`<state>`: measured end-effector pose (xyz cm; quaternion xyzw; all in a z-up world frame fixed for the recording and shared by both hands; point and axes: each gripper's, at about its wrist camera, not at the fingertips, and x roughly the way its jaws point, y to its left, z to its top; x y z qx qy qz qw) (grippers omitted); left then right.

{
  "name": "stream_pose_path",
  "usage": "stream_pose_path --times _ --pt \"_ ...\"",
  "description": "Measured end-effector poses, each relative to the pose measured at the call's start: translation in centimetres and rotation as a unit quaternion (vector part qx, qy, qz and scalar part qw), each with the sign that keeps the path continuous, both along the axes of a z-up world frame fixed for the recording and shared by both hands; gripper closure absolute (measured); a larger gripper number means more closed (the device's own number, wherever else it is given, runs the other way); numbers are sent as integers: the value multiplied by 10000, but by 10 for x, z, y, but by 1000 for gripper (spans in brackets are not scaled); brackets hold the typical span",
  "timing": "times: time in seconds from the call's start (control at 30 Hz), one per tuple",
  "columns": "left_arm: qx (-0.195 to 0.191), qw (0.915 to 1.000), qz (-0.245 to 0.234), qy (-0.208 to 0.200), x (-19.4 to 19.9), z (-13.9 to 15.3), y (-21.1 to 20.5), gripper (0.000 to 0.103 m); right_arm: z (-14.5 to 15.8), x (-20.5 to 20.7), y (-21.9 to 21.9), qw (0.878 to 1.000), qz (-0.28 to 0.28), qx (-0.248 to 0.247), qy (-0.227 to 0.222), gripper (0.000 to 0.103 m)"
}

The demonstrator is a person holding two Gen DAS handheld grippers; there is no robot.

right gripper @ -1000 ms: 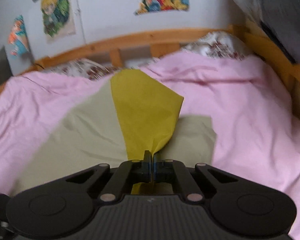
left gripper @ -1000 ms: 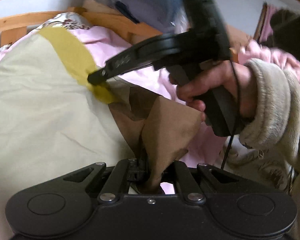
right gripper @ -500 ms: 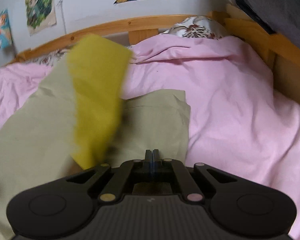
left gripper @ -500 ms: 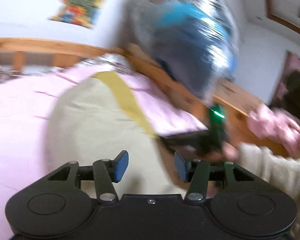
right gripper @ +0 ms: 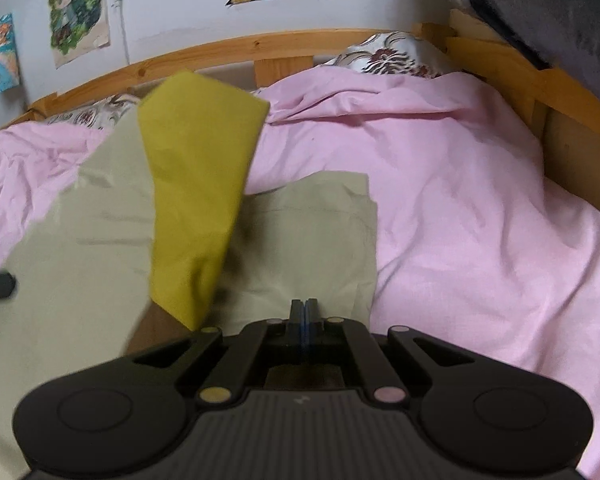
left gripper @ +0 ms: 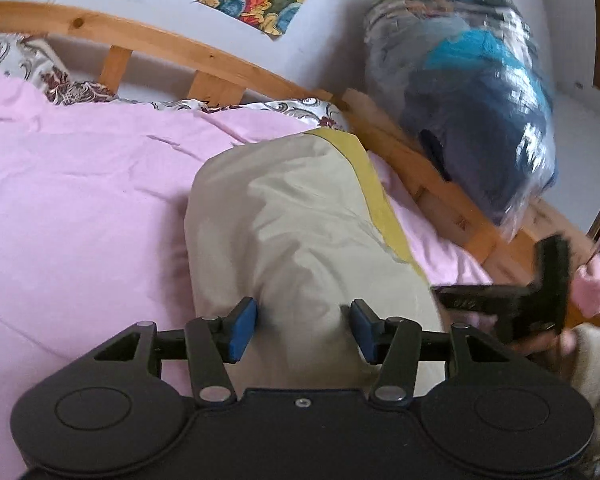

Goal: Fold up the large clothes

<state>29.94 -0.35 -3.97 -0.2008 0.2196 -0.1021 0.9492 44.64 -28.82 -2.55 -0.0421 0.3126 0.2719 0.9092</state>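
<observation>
Directly ahead of the left gripper (left gripper: 303,330), the pale beige cotton garment with a mustard-yellow band (left gripper: 300,216) runs lengthwise away from the tool toward the wooden bed rail (left gripper: 152,42), so its long axis lines up with the gripper's own pointing direction. Its blue-padded fingers (left gripper: 242,330) stand wide apart, with a raised beige fold lying between them but not pinched. That makes the left gripper the nearer one to the near end of the cloth, and probably the one placed to take the next hold.

The right gripper (right gripper: 303,330) has its jaws pressed together; no cloth shows between the tips, and whether fabric is caught lower down cannot be told. From its view the garment lies ahead and to the left, spread on the rumpled pink bedsheet (right gripper: 460,208), with the yellow band (right gripper: 196,200) standing up off the beige layer in a blurred, loosely draped flap. A flat beige panel lies directly beyond the closed tips.

The garment looks thin, soft and lightly creased, partly doubled over itself, and the fold appears unfinished.
</observation>
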Motion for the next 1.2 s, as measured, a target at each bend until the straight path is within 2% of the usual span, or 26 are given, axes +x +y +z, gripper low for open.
stream_pose_path --times 0.03,0.1,0.17,0.23,0.3,0.43,0.5,0.63,0.7,0.87,1.07,1.13,1.2 --pt "122 9999 51 -3 2 -2 -6 46 3 -2 -1 9999 -111 20 -46 102" --pt "337 9993 141 -20 3 -6 -16 44 16 -11 2 9988 -292 -54 -395 91" --pt "426 9989 215 -37 8 -9 -21 42 33 -20 10 9947 -199 -136 -996 57" --pt "514 9983 277 -39 12 -10 -23 40 50 -22 22 9900 64 12 -1410 47" --pt "634 9975 315 -18 14 -10 -26 39 63 -17 44 9862 553 191 -1549 43" --pt "830 9960 326 12 16 -7 -32 38 66 -2 108 9699 1743 25 -1701 42" --pt "909 9952 370 -9 16 -8 -35 37 56 3 139 9577 2190 -313 -1840 42" --pt "1179 9915 542 -110 16 -13 -46 35 30 15 168 9425 2297 -856 -2269 42" --pt "1273 9898 621 -134 17 -16 -52 34 13 24 168 9426 2261 -900 -2288 44" --pt "1482 9860 760 -77 26 -24 -59 33 -22 52 163 9564 2231 -402 -1843 45" --pt "1602 9837 801 -143 29 -32 -63 32 -37 73 155 9619 2297 -19 -1482 45" --pt "1450 9866 715 -227 26 -32 -57 30 -35 74 154 9622 2305 -1 -1449 44" --pt "891 9943 454 -358 19 -29 -36 26 -29 73 155 9634 2297 -33 -1380 39"
